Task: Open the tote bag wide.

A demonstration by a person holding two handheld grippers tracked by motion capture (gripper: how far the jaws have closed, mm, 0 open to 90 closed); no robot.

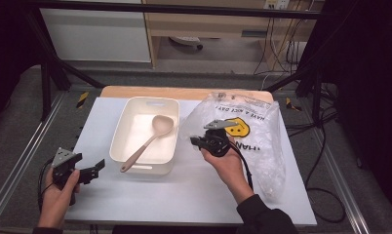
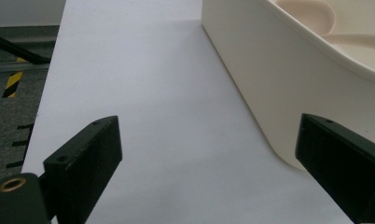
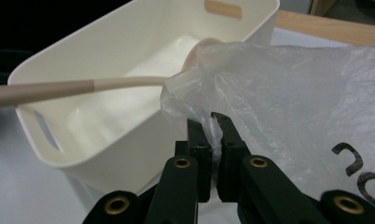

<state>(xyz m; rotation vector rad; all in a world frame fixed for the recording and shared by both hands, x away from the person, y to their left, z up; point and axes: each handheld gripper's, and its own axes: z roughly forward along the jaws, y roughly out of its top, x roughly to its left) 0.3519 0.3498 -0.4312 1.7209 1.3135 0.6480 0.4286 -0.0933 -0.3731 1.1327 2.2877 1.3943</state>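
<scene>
A clear plastic bag (image 1: 252,131) with a yellow smiley and black lettering lies on the right half of the white table (image 1: 184,195). My right gripper (image 1: 196,141) is shut on the bag's (image 3: 288,93) left edge and lifts that edge off the table; in the right gripper view its jaws (image 3: 212,128) pinch a fold of the film. A cream bin (image 1: 145,134) stands mid-table with a beige spoon (image 1: 147,141) lying in it, handle over the near rim. My left gripper (image 1: 97,168) is open near the table's front left, beside the bin (image 2: 288,84).
A wooden board (image 1: 184,92) lines the table's far edge. Metal frame rails (image 1: 18,161) run along both sides. Cables (image 1: 325,161) trail on the floor at the right. Bare tabletop (image 2: 153,93) lies left of the bin.
</scene>
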